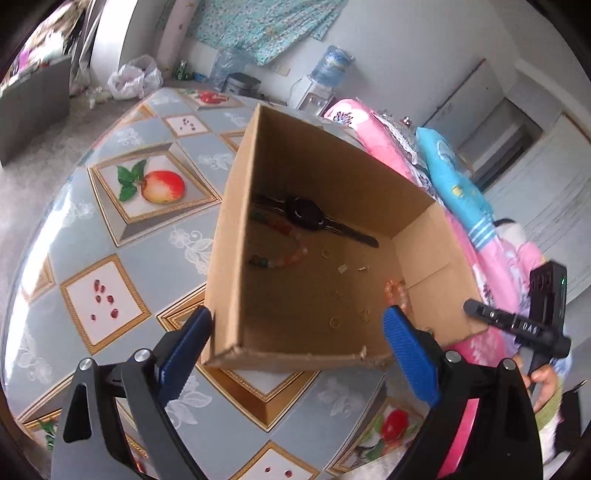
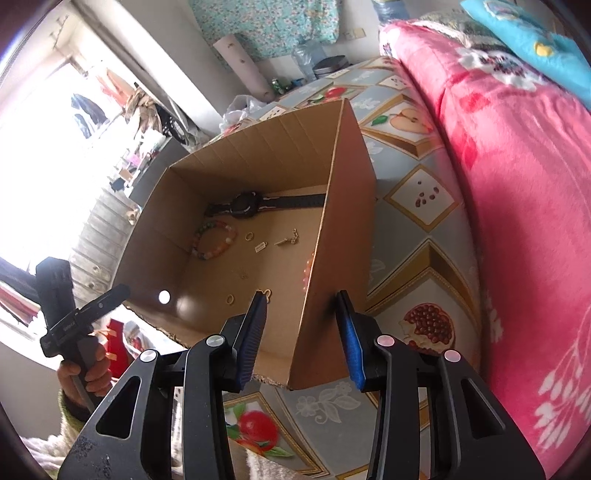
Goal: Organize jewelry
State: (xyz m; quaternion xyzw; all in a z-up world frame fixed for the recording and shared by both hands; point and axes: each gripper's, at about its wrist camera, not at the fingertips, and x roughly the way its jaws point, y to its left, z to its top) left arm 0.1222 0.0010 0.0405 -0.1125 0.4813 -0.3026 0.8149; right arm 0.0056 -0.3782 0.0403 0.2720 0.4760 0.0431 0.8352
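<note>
My left gripper point(image 1: 297, 332) hangs over the near edge of the cardboard box point(image 1: 332, 177), its jaws spread wide: one blue pad outside the box's left wall, the other over the box floor, neither pressing on anything. My right gripper point(image 2: 301, 325) straddles the box's point(image 2: 340, 229) right wall, one pad inside, one outside; there is a gap on each side of the cardboard, so these jaws are parted too and pinch nothing.

The jewelry lies on the box floor. A black watch point(image 1: 306, 216) lies stretched along the far wall. Just beside it is a bracelet of mixed coloured beads point(image 1: 291, 254), and an orange bead bracelet point(image 1: 397, 291) sits against the right wall. Small gold rings point(image 1: 334, 322) and other small gold pieces are scattered between them.

The box stands on a tabletop point(image 1: 110, 229) covered in a glossy grey-blue cloth printed with gold-framed fruit panels: an apple, pomegranate seeds, red fruit. A pink flowered blanket point(image 2: 517, 221) is piled along one side of the tabletop, with a blue pillow point(image 1: 454, 184) on it. Beyond are pale walls, a hanging teal floral cloth point(image 1: 266, 26), a water dispenser point(image 1: 325, 81), white plastic bags point(image 1: 135, 77) and a very bright window point(image 2: 44, 147).
</note>
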